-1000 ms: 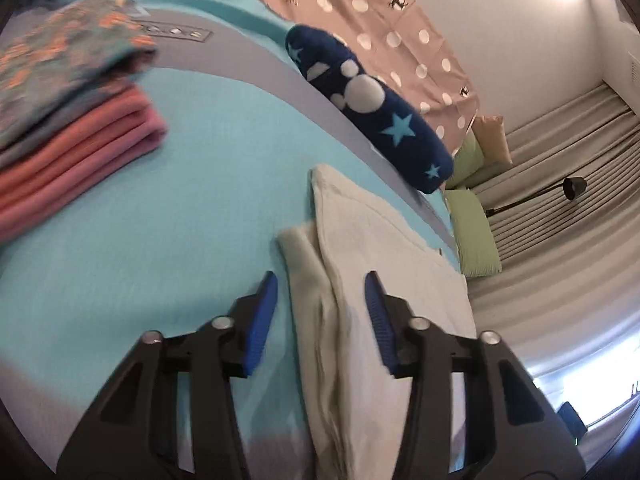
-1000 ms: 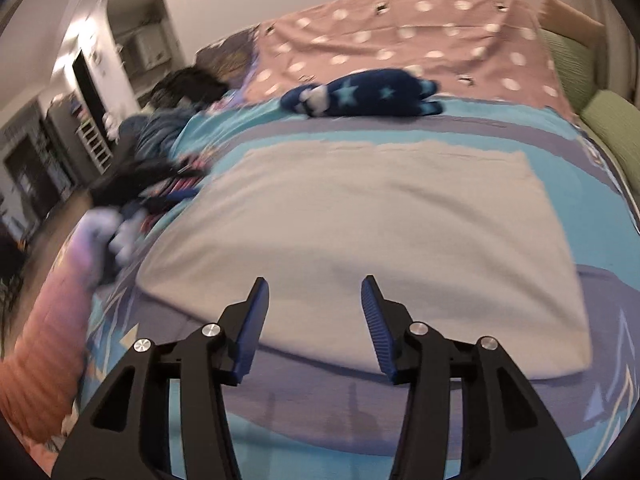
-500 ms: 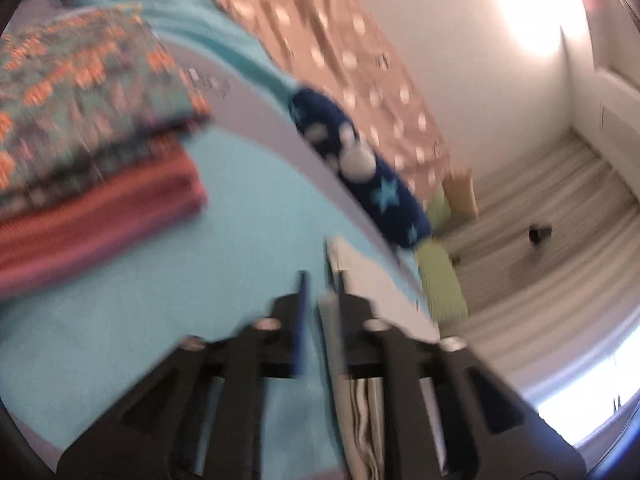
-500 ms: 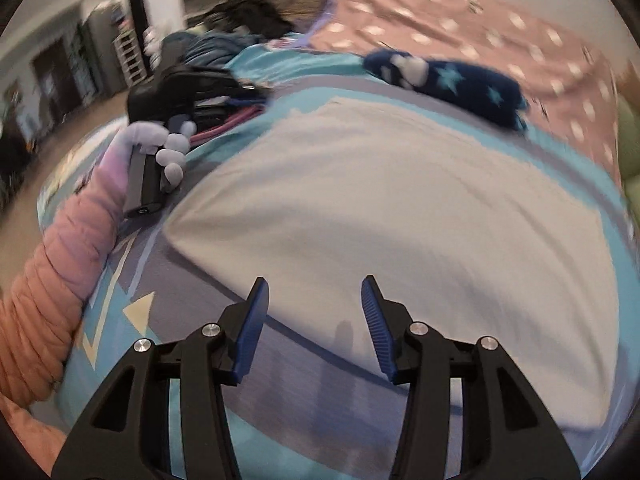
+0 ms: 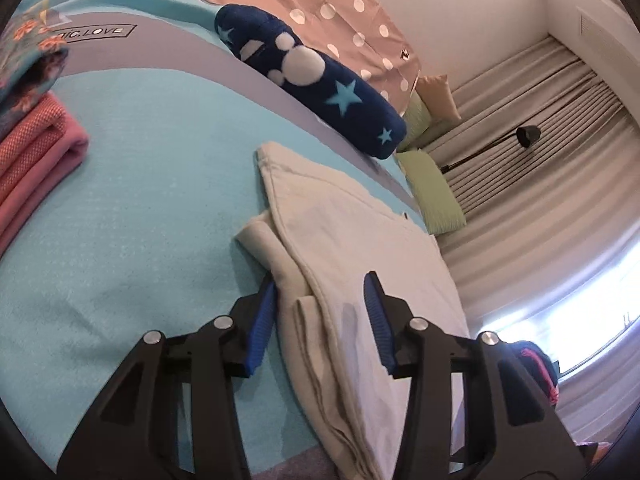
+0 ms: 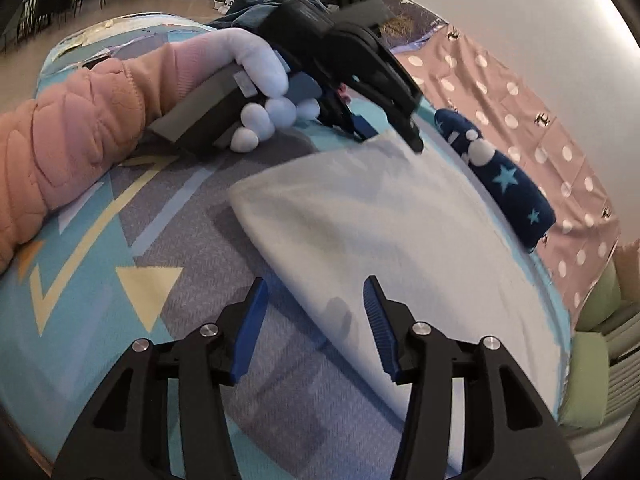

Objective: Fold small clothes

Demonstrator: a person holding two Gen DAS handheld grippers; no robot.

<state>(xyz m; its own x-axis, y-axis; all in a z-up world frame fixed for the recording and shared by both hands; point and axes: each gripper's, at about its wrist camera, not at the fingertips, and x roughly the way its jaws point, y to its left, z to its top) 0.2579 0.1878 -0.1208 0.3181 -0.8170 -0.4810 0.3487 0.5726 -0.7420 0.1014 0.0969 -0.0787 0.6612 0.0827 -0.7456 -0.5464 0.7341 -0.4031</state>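
A cream-white garment [image 5: 352, 240] lies folded flat on the bed, also seen in the right wrist view [image 6: 400, 232]. My left gripper [image 5: 320, 312] is open, its blue pads on either side of the garment's layered near edge. In the right wrist view the left gripper [image 6: 390, 134] sits at the garment's far corner, held by a gloved hand [image 6: 260, 76] in a pink sleeve. My right gripper [image 6: 316, 316] is open over the garment's near corner, not holding it.
A stack of folded pink and patterned clothes [image 5: 32, 92] lies at the left. A navy star-patterned plush [image 5: 312, 76] lies beyond the garment, with a pink polka-dot pillow [image 5: 320, 4] and green cushions [image 5: 432, 184] behind. The bedspread [image 6: 120, 264] is teal and grey.
The left gripper shut briefly on the garment's edge, then opened again around it. The right gripper swung left toward the garment's near corner, bringing the left hand into view.
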